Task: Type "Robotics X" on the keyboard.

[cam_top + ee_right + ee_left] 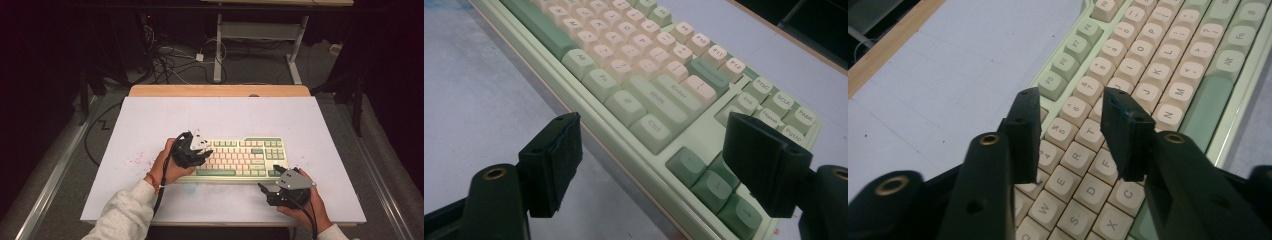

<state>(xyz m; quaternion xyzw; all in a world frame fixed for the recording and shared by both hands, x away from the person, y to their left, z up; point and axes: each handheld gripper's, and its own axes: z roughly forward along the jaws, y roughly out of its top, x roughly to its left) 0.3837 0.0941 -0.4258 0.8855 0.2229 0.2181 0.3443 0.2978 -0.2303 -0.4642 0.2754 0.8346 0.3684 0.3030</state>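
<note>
A pale green keyboard (240,157) with cream and green keys lies on the white mat, near its front edge. My left gripper (207,152) hovers over the keyboard's left end. In the left gripper view its jaws (1070,100) stand partly apart above the number and letter rows of the keyboard (1148,55), with nothing held between them. My right gripper (270,177) sits at the keyboard's front right corner. In the right gripper view its jaws (654,125) are spread wide, one on each side of the arrow-key corner of the keyboard (624,50), touching nothing.
The white mat (150,120) covers a wooden table (220,90) whose far edge shows beyond it. Small red specks (135,160) mark the mat left of the keyboard. On the floor beyond are cables (170,60) and another desk's legs (218,50).
</note>
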